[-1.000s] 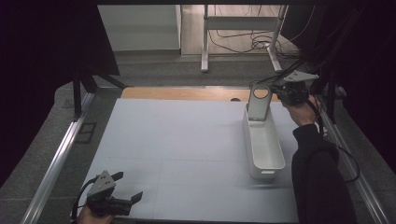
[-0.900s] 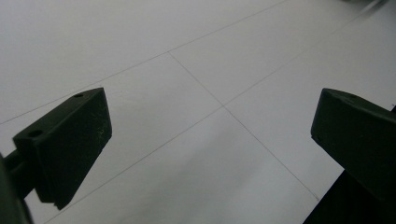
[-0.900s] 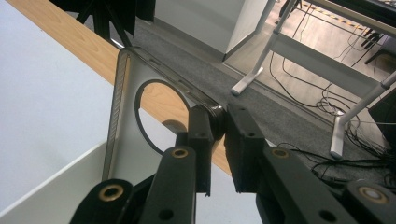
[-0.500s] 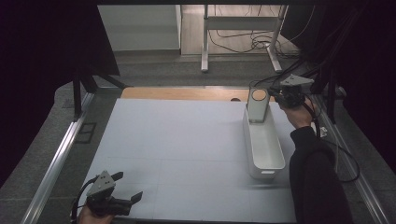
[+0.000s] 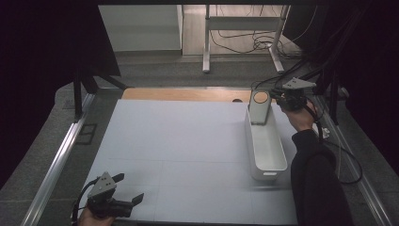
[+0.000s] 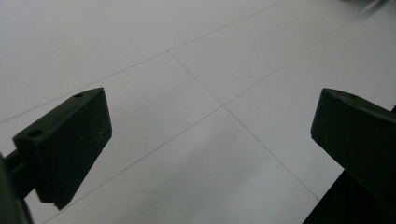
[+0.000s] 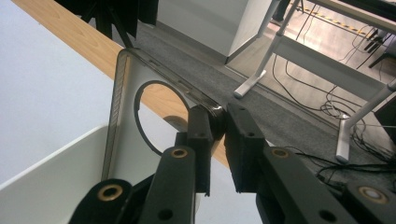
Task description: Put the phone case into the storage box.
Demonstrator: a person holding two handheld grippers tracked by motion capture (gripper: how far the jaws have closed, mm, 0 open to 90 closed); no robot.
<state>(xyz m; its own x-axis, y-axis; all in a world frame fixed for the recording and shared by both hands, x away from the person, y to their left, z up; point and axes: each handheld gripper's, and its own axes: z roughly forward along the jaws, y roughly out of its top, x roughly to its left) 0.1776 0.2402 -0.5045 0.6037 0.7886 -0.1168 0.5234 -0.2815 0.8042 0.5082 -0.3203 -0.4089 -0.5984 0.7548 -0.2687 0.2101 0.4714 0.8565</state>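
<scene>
A grey flat case with a round hole (image 5: 259, 107) stands upright at the far end of a long white bin (image 5: 268, 175) on the right of the table. My right gripper (image 5: 283, 99) is shut on the case's upper right edge. In the right gripper view the case (image 7: 122, 116) rises out of the bin (image 7: 46, 186), and the gripper (image 7: 219, 125) pinches its top corner. My left gripper (image 5: 128, 187) rests open near the table's front left, with nothing between its fingers. The left gripper view shows that gripper (image 6: 210, 135) open over bare white tabletop.
The white tabletop (image 5: 188, 141) spreads between the two grippers. A wooden strip (image 5: 183, 94) runs along its far edge, and a metal rail (image 5: 56, 165) borders the left side. Beyond the table are desk legs (image 5: 206, 47) and floor cables (image 5: 254, 42).
The right gripper and the case have come down slightly at the bin's far end. The left gripper has not moved.
</scene>
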